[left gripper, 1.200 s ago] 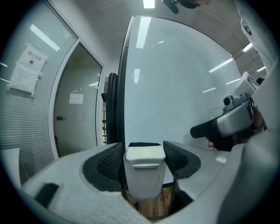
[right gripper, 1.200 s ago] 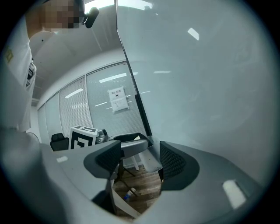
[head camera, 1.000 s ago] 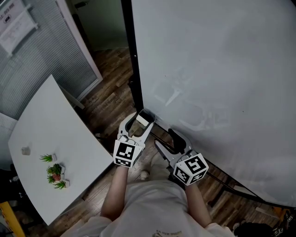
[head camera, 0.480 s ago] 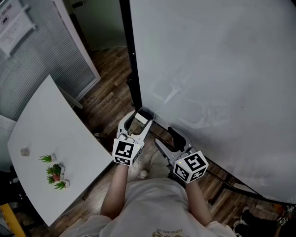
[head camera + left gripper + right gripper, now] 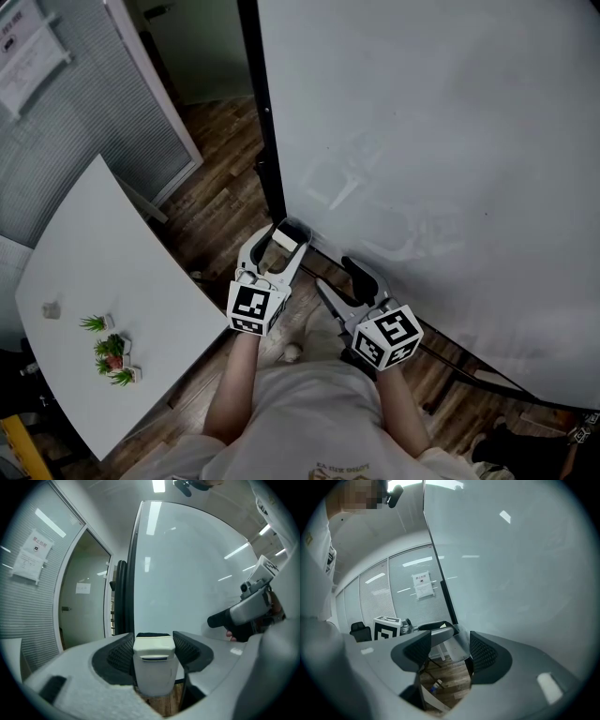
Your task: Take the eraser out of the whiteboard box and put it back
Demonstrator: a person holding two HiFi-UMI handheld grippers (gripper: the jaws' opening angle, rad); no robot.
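The left tool [image 5: 286, 236] is clamped on the eraser [image 5: 154, 667], a blocky cream plastic piece with rounded corners, a thin dark slot across its face and a black felt strip along its far edge. The tool's 2 black pads, ribbed with a fine mesh texture, press on the eraser's 2 sides. In the head view this sits just below centre, near the lower left corner of the whiteboard [image 5: 450, 141].

The whiteboard is a large, glossy white sheet filling the right of the frame, with faint smears on its surface and a slim black post [image 5: 262, 112] down its left edge.

The right tool [image 5: 337, 283] is just to the right of the left one, low against the board. Its jaws are closing with nothing between them; through the gap only the brown wood-plank floor [image 5: 445, 677] shows.

At the lower left of the head view stands a smooth white desk [image 5: 103, 253] with a curved edge, carrying a cluster of small green plants [image 5: 111, 349].
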